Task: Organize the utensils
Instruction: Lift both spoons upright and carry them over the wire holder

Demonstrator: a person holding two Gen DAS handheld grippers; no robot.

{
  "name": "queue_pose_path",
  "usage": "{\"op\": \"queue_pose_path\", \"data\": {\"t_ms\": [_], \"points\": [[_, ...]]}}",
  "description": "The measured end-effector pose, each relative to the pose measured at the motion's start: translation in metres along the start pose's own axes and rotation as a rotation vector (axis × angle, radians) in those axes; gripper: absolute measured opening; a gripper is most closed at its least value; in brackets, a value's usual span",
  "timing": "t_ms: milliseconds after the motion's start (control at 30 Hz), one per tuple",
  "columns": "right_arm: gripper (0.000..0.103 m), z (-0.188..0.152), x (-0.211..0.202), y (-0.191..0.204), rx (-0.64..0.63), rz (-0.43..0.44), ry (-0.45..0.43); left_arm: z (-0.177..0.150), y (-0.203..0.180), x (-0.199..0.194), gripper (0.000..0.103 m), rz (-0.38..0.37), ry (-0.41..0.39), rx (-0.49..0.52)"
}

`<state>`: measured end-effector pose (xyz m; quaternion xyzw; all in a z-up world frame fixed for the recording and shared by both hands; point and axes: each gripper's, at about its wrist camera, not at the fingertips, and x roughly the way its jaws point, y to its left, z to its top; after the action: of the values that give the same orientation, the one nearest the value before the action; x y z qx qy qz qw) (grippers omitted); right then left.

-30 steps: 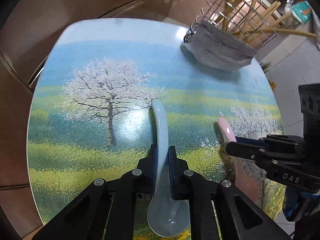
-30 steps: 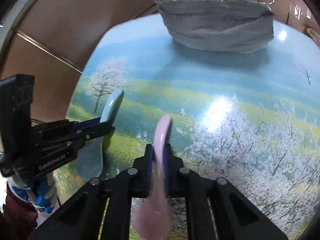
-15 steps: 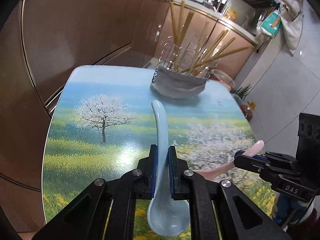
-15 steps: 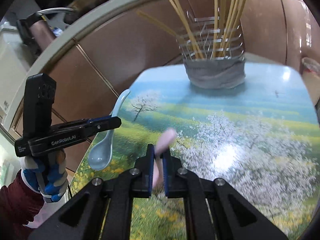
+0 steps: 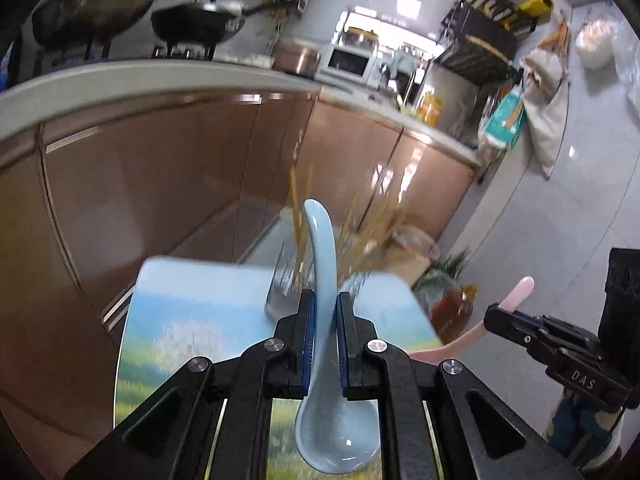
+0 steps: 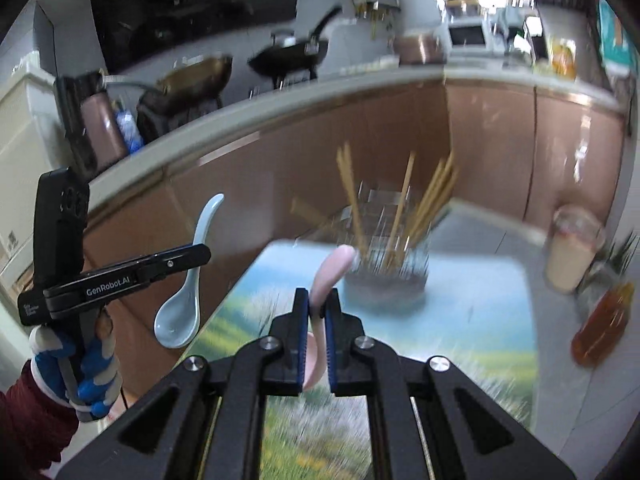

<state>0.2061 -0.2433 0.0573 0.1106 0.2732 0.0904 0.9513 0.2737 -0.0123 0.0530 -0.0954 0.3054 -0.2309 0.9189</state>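
Left tool (image 5: 325, 312) clamps the blue spoon (image 5: 328, 380); right tool (image 6: 317, 312) clamps the pink spoon (image 6: 326, 276), chopstick rack (image 6: 386, 276) beyond.

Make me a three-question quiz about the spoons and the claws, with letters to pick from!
1. Where is the blue spoon?
A. in the left claw
B. flat on the table
C. in the rack

2. What colour is the spoon in the right claw?
A. green
B. pink
C. black

3. What does the wire rack on the table hold?
A. forks
B. nothing
C. chopsticks

Answers: 1 A, its pads squeeze the handle, bowl hanging near the camera. 2 B, a pink spoon sticks up between the pads. 3 C, tan sticks poke out the top.
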Motion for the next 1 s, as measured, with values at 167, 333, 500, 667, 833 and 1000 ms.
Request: {"op": "queue_pose_path", "data": {"t_ms": [167,333,500,667,833,1000], "points": [[0.007,0.045,0.006,-0.014,-0.007,-0.029,-0.066,0.038,-0.015,0.031,0.009,0.057,-0.115,-0.024],[0.007,0.082,0.039,-0.035,-0.028,-0.060,-0.093,0.061,-0.035,0.085,0.010,0.145,-0.203,-0.038],[0.007,0.098,0.090,-0.059,-0.049,-0.091,-0.068,0.063,-0.048,0.141,0.009,0.299,-0.274,0.006],[0.007,0.091,0.137,-0.084,-0.042,-0.085,-0.011,0.050,-0.048,0.180,0.010,0.403,-0.316,0.023],[0.007,0.079,0.166,-0.094,-0.043,-0.058,0.019,0.032,-0.045,0.205,0.010,0.464,-0.362,0.035],[0.007,0.069,0.178,-0.095,-0.048,-0.017,0.035,0.022,-0.043,0.209,0.010,0.467,-0.387,0.050]]}}
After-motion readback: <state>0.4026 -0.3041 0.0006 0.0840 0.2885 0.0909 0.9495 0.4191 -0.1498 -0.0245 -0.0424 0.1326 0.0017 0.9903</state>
